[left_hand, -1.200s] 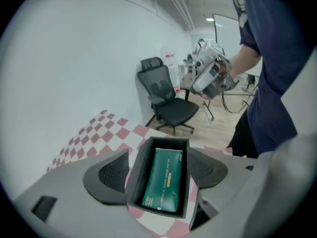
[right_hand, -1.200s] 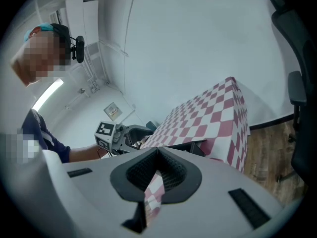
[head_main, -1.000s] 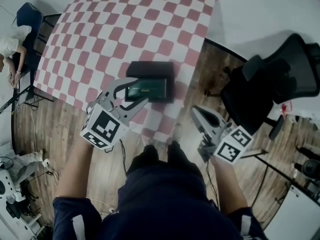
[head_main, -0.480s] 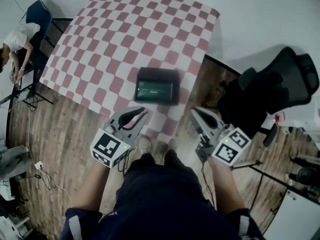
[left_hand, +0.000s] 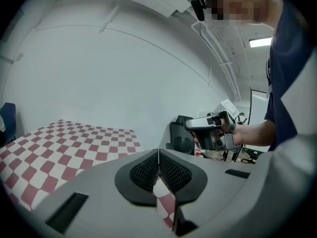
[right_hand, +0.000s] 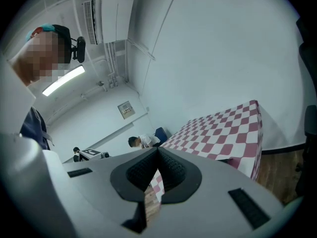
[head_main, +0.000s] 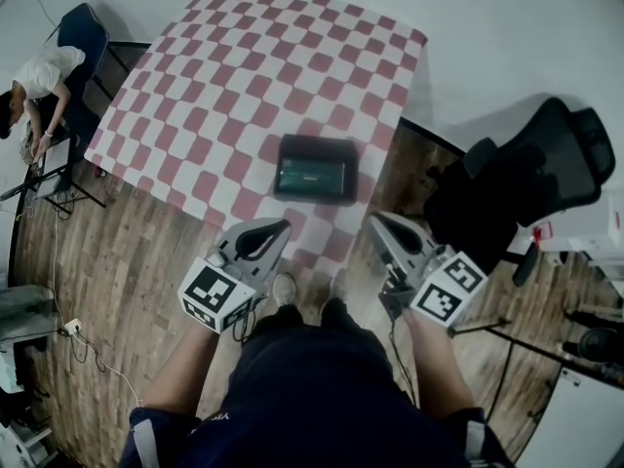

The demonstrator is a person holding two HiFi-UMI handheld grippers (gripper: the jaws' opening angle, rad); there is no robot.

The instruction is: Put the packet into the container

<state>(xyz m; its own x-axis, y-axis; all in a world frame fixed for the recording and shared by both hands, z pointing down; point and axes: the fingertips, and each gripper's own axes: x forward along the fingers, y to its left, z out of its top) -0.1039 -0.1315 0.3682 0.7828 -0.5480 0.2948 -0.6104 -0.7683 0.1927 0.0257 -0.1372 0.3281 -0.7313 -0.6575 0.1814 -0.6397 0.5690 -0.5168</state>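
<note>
A black container [head_main: 317, 143] sits near the front edge of the red-and-white checked table [head_main: 244, 76]. A dark green packet [head_main: 314, 175] lies flat inside it. My left gripper [head_main: 280, 227] hovers off the table's front edge, short of the container's left corner; its jaws have closed until the pads meet, with nothing between them. In the left gripper view the black pads [left_hand: 148, 170] touch. My right gripper [head_main: 374, 222] hangs level with it on the right, shut and empty, its pads [right_hand: 171, 170] pressed together. Neither gripper touches the container.
A black office chair [head_main: 531, 169] stands right of the table. At the far left a person [head_main: 39, 71] bends beside a blue chair [head_main: 80, 29]. Wooden floor [head_main: 127, 261] and cables surround the table. My own feet [head_main: 284, 287] are below the grippers.
The left gripper stood open over the container with the packet. It has since drawn back toward my body and closed, and the packet stays in the container. The right gripper barely moved.
</note>
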